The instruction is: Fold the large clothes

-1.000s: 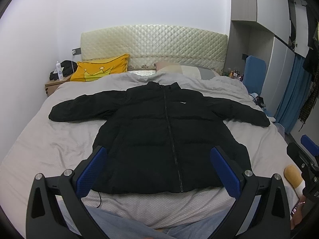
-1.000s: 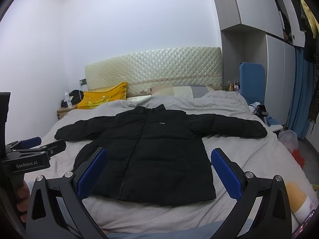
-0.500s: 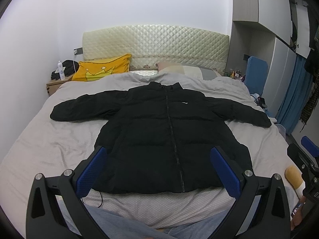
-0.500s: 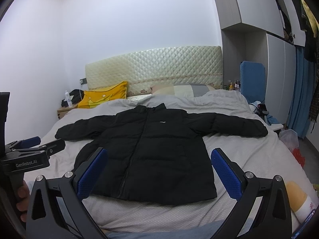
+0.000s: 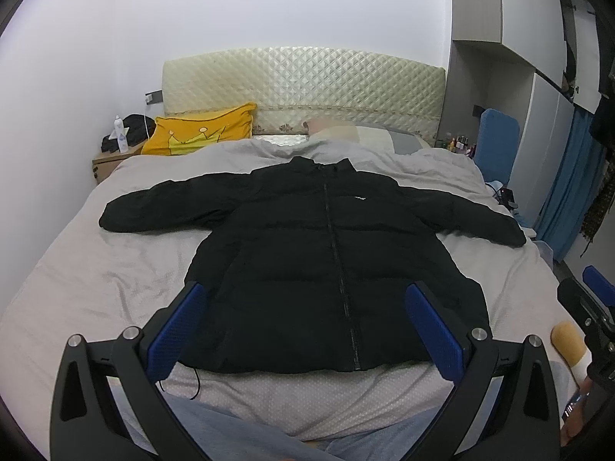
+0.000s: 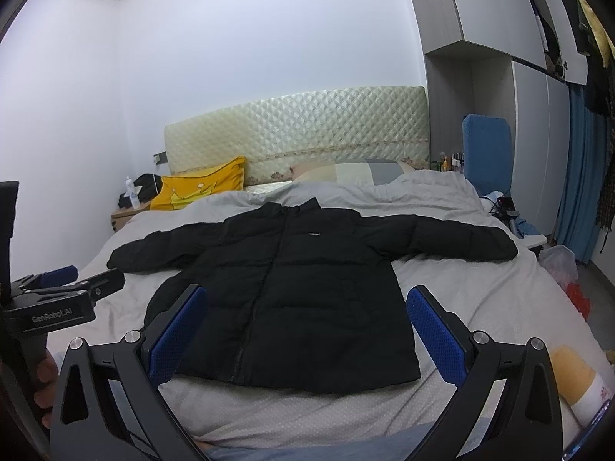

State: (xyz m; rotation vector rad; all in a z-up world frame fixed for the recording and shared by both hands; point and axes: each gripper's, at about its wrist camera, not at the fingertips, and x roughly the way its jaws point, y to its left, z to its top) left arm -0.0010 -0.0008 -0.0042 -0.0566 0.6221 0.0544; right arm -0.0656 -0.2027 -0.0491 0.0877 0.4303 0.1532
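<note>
A black puffer jacket (image 5: 315, 265) lies flat and zipped on the grey bed (image 5: 96, 280), front up, both sleeves spread out to the sides. It also shows in the right wrist view (image 6: 300, 292). My left gripper (image 5: 303, 326) is open and empty, held above the jacket's hem at the foot of the bed. My right gripper (image 6: 303, 330) is open and empty too, also over the hem, a little to the right. The left gripper's body shows at the left edge of the right wrist view (image 6: 50, 303).
A yellow crown pillow (image 5: 200, 134) and a pale pillow (image 5: 357, 136) lie by the quilted headboard (image 5: 303, 92). A nightstand (image 5: 111, 159) stands at the far left. A blue chair (image 5: 497, 146), wardrobe and blue curtain are on the right. A yellow-topped object (image 6: 576, 376) lies at the bed's near right corner.
Both views have drifted very slightly; the jacket has not moved and both grippers stay open.
</note>
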